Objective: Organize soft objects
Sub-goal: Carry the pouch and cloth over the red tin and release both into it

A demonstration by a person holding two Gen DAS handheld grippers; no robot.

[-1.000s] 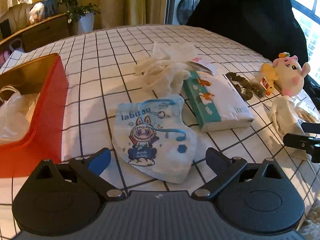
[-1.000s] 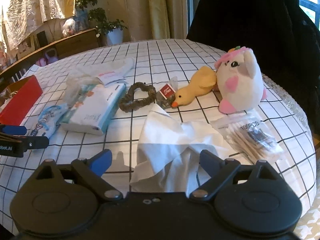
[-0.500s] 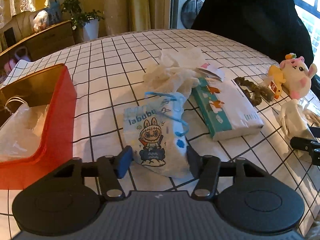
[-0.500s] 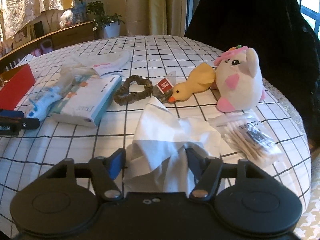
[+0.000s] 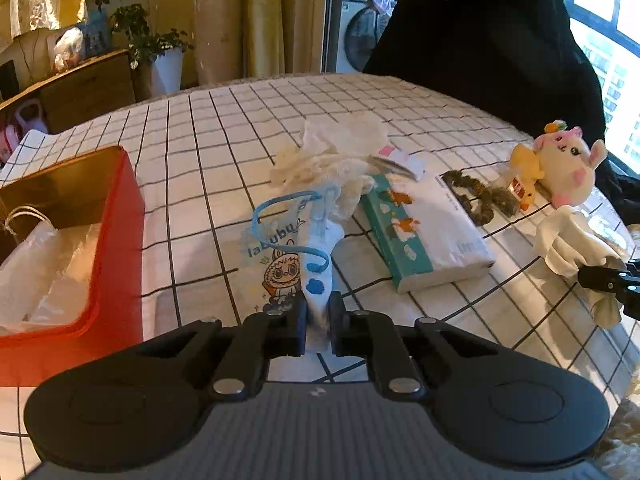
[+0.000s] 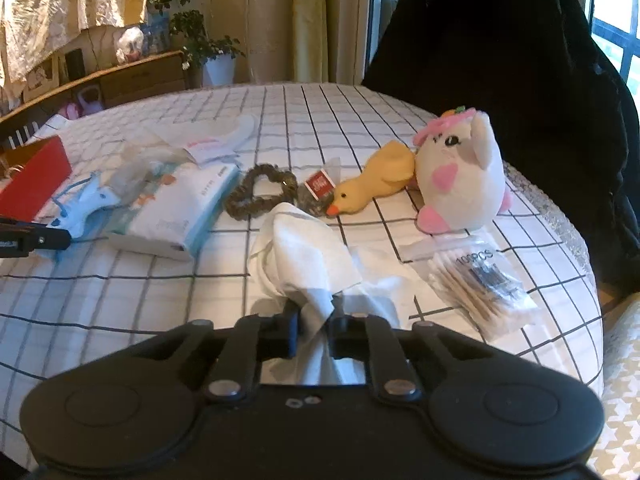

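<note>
Nearest the red box (image 5: 116, 264), the left gripper (image 5: 318, 314) has just pinched shut on the mask (image 5: 292, 256). Right of the box, past the tissue pack (image 5: 424, 232), the right gripper (image 6: 314, 322) has just closed on the white cloth (image 6: 304, 256). The box holds only a plastic bag (image 5: 44, 268). Farther right, duck (image 6: 372, 188) and plush (image 6: 460, 176) lie unsorted; I judge sorting barely begun.

A lived-in home: washing machine (image 5: 356, 32) at twelve o'clock, potted plant (image 5: 160, 52) and wooden sideboard (image 5: 80, 88) at ten, yellow curtains (image 5: 272, 16) between.
</note>
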